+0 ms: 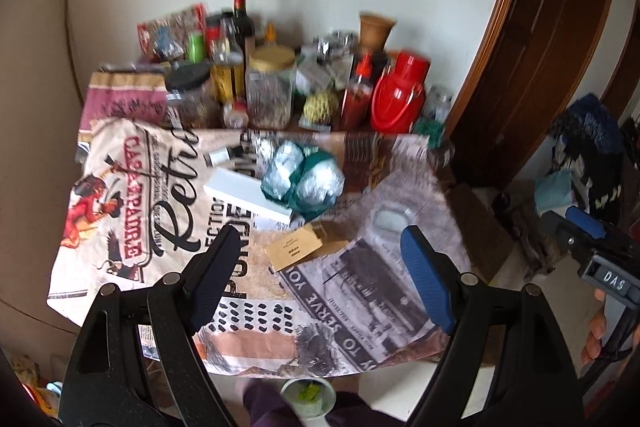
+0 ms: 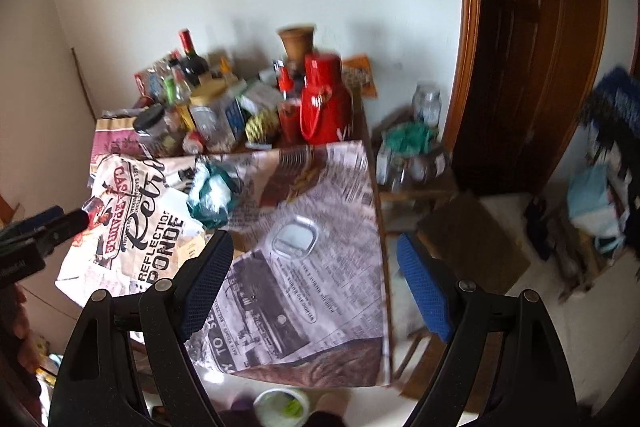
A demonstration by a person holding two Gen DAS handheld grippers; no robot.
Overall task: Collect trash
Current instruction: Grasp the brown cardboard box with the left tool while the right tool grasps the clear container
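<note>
On the printed tablecloth [image 1: 360, 291] lie a crumpled foil and green plastic wrap [image 1: 302, 175], a white box [image 1: 248, 197], a torn brown cardboard piece [image 1: 298, 247] and a clear plastic lid [image 1: 390, 219]. My left gripper [image 1: 320, 279] hovers above the table's near edge, open and empty, with the cardboard just beyond its fingers. My right gripper [image 2: 316, 285] is open and empty too, over the table's right front part, short of the clear lid [image 2: 294, 237]. The wrap [image 2: 212, 195] lies further left. A white tub [image 2: 282, 407] holding something green sits below the table edge.
Jars, bottles, a sauce bottle and a red thermos jug [image 1: 396, 95] crowd the back of the table against the wall. A dark wooden door [image 2: 532, 47] stands at the right. Flat cardboard [image 2: 472, 239], glass jars [image 2: 426, 105] and piled clutter lie on the floor there.
</note>
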